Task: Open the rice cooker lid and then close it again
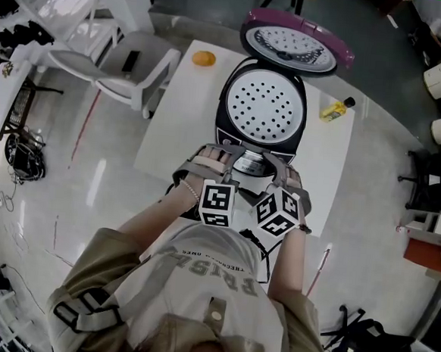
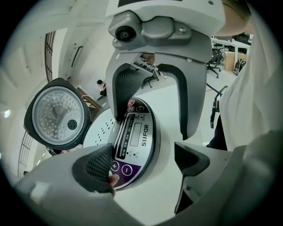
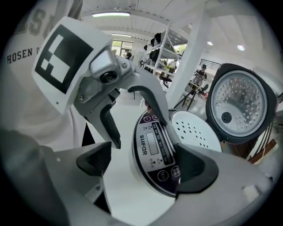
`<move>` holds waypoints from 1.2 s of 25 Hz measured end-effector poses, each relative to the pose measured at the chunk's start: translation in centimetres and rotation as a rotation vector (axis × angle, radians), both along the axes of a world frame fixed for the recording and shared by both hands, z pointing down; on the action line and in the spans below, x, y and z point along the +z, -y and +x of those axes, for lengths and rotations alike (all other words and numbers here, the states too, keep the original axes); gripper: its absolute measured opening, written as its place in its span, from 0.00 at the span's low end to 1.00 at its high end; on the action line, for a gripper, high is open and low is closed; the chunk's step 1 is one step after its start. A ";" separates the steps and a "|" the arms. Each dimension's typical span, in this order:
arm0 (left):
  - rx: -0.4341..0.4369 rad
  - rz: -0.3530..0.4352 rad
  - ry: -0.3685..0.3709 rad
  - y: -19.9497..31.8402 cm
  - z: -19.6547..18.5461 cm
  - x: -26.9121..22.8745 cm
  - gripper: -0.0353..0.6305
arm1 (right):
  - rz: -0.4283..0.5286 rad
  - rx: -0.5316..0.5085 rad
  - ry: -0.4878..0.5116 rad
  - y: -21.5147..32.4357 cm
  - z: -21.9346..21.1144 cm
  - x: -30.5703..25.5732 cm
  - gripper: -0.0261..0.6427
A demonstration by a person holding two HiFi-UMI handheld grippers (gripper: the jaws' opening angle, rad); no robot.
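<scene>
We find the rice cooker (image 1: 262, 114) at the middle of the white table (image 1: 171, 129), its lid (image 1: 292, 44) thrown back and standing open at 12 o'clock. At the cooker's 6 o'clock the left gripper (image 2: 143, 163) and right gripper (image 3: 146, 164) hang side by side over the control panel (image 2: 135, 141), both with jaws spread wide and gripping nothing. We judge the opening done and the closing yet to come; the next move calls for a reach up to the lid's rim and a steady push down until it latches
</scene>
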State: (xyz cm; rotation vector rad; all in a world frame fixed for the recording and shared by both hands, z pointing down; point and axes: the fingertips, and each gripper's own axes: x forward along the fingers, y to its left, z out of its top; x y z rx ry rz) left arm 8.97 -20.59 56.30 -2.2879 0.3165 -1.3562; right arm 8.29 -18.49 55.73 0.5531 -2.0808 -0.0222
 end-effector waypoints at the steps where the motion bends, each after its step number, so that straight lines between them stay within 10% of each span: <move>1: 0.000 0.001 0.000 0.0 0.0 0.0 0.73 | 0.001 -0.001 -0.004 0.0 0.0 0.0 0.70; 15: -0.011 -0.036 -0.050 0.1 0.0 -0.1 0.73 | 0.014 0.001 0.043 0.0 -0.2 0.2 0.71; 30: -0.202 -0.071 -0.307 1.3 -1.5 -5.1 0.73 | 0.241 0.244 0.364 0.7 4.4 -7.1 0.72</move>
